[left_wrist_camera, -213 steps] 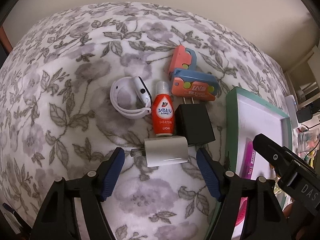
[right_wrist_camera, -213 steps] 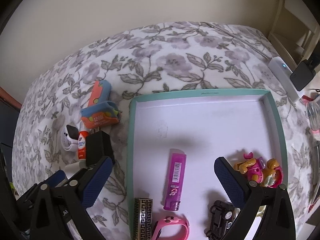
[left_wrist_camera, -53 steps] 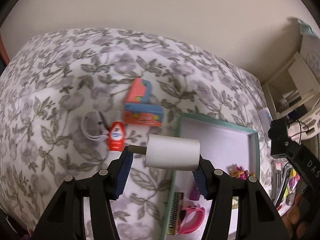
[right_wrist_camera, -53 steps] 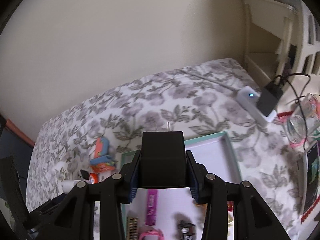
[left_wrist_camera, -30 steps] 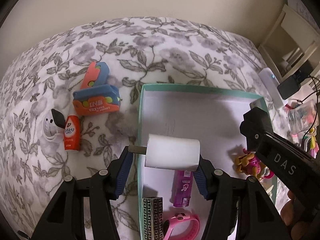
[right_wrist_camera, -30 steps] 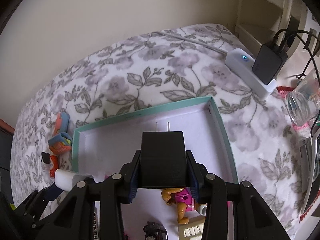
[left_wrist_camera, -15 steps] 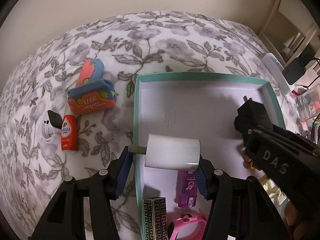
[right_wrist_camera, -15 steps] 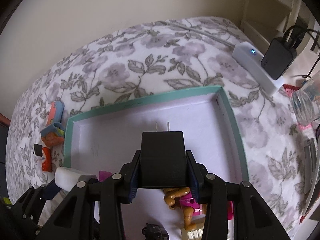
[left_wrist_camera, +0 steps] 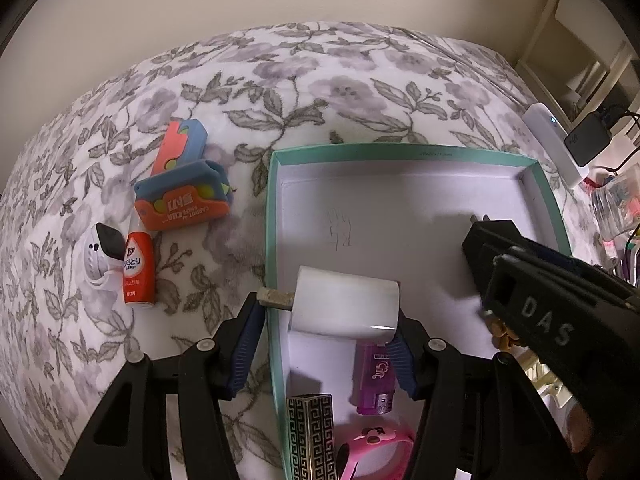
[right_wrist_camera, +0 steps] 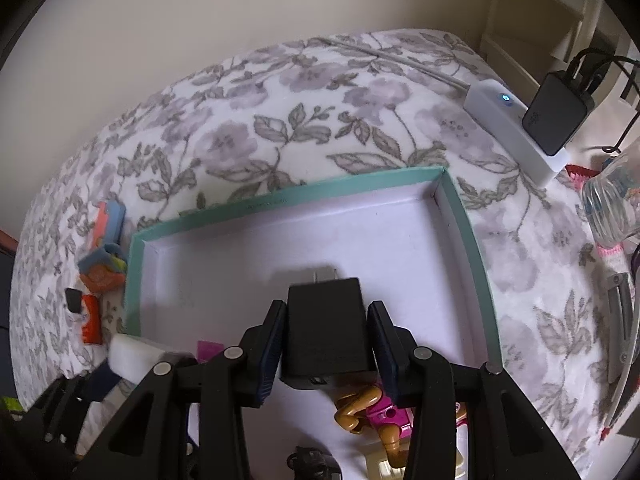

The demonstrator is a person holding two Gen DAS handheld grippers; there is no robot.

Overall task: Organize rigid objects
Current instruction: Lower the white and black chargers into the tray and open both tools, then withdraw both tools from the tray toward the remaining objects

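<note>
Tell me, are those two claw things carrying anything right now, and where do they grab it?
Yes. The left gripper holds a white charger end to end, at prong tip and base. The right gripper clamps a black charger by its two sides.

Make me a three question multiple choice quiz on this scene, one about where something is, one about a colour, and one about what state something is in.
1. Where does the red bottle lie?
A. inside the tray
B. on the floral cloth, outside the tray's left wall
C. on the white power strip

2. What colour is the rim of the tray?
A. teal green
B. orange
C. black

3. What is the left hand-held gripper doing?
A. standing open and empty
B. gripping a pink watch
C. gripping the white charger

Answers:
1 B, the bottle rests on the floral cloth beside the white earbud case, left of the tray wall.
2 A, the left wrist view shows a teal green rim around a pale floor.
3 C, both blue pads press on the charger's ends, its prongs pointing left.
</note>
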